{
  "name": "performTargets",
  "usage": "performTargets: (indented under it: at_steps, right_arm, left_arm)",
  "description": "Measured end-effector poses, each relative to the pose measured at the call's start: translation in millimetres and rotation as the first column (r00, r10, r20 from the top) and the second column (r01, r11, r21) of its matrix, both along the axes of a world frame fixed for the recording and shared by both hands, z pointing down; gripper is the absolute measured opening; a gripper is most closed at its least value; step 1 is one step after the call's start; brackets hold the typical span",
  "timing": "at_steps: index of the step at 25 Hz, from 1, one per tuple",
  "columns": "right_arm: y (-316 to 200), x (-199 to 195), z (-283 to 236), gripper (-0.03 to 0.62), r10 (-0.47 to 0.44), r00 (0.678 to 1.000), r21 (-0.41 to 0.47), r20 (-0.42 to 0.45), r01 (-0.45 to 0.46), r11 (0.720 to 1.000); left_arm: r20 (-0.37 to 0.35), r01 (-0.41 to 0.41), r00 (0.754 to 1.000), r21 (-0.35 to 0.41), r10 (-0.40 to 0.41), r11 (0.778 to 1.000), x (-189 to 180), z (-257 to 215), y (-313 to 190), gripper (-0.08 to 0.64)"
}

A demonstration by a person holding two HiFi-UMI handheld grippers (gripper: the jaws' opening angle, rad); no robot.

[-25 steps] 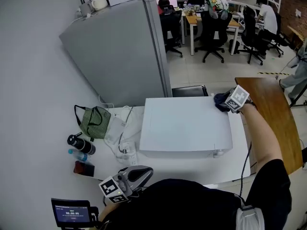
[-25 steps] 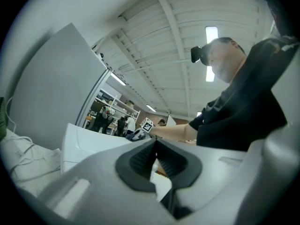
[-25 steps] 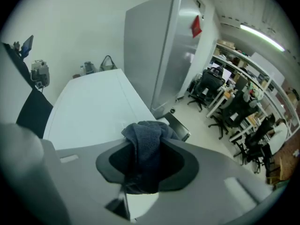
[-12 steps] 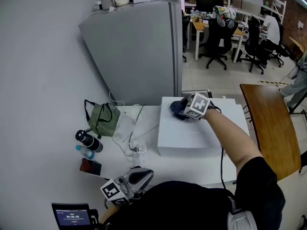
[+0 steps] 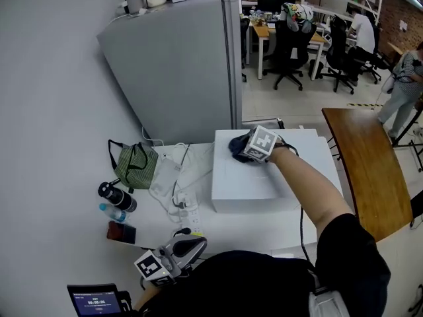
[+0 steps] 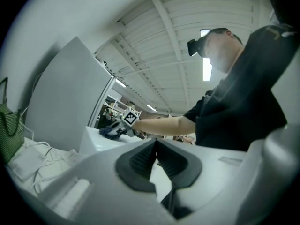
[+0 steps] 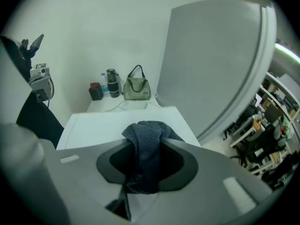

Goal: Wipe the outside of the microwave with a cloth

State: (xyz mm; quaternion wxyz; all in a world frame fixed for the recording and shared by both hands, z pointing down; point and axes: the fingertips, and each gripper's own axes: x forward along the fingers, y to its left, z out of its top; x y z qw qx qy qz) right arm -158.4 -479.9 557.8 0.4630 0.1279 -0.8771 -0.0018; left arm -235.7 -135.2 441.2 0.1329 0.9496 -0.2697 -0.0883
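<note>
The right tongs [image 5: 250, 145] are clenching a dark cloth [image 5: 238, 146] and pressing it on the top of the white microwave [image 5: 254, 185], at its far left corner. In the right gripper view the cloth [image 7: 147, 142] is hanging bunched between the two jaws of the right tongs [image 7: 146, 168], and the flat top of the microwave [image 7: 105, 125] is stretching away, bare, toward its left edge.

The corner is tight. The grey fridge [image 5: 178, 65] is standing just beside it on the far left. Past the left edge of the microwave the bench [image 5: 198, 233] is carrying white cables [image 5: 177, 200], then a green bag [image 5: 132, 166] and bottles [image 5: 115, 198] further left. The open room is lying to the near and right sides of the top, where the person's arm is crossing it. On the right, a wooden table [image 5: 367, 170] is standing apart from the microwave.

The left tongs [image 5: 176, 254] are hanging low at the near edge of the bench, close to the person's body. In the left gripper view the left tongs [image 6: 157, 159] are closed, the pads meeting at the tips with nothing between them.

One second ago the cloth was at the far right corner of the top. Half a second ago it was already at the far left corner. The left tongs are staying where they were.
</note>
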Motion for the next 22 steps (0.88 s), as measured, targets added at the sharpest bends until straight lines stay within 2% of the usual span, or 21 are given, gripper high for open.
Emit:
performTargets:
  at_steps: [3,7,9,11,12,14,16,18,20,22]
  right_arm:
    - [6,124,-13,0.114,0.12,0.992,-0.027,0.033,-0.12,0.992]
    - [1,291,-2,0.114,0.25,0.968,-0.014,-0.018,-0.25,0.968]
    - [2,331,-5,0.114,0.288,0.958,-0.011,-0.008,-0.288,0.958]
    - [0,339,-8,0.114,0.298,0.955,0.007,0.002,-0.298,0.954]
    - [1,330,-12,0.115,0.284,0.959,0.022,0.005,-0.284,0.959]
    - [11,277,-28,0.115,0.213,0.975,0.035,0.058,-0.215,0.976]
    - [32,190,-45,0.115,0.093,0.986,0.041,0.139,-0.099,0.994]
    - [56,85,-56,0.115,-0.052,0.982,0.076,0.184,0.039,0.996]
    - [77,-11,-55,0.115,-0.167,0.969,0.105,0.184,0.149,0.983]
    - [91,-75,-34,0.115,-0.203,0.97,0.077,0.136,0.194,0.978]
  left_arm:
    - [-0.015,-0.017,1.0,0.013,0.018,1.0,48,-8,-8,0.004]
    - [-0.069,-0.063,0.996,-0.001,0.063,0.998,121,-23,-15,0.004]
    - [-0.081,-0.083,0.993,-0.006,0.082,0.997,144,-26,-18,0.004]
    - [-0.081,-0.09,0.993,-0.005,0.09,0.996,150,-29,-19,0.004]
    - [-0.08,-0.09,0.993,-0.003,0.09,0.996,147,-32,-19,0.003]
    - [-0.082,-0.08,0.993,0.004,0.081,0.997,133,-32,-18,0.003]
    - [-0.078,-0.057,0.995,0.011,0.058,0.998,112,-27,-14,0.005]
    - [-0.051,-0.031,0.998,0.018,0.032,0.999,85,-20,-9,0.003]
    - [-0.027,-0.014,1.0,0.022,0.015,1.0,55,-10,-1,0.004]
    - [-0.022,-0.002,1.0,0.014,0.003,1.0,27,-3,7,0.004]
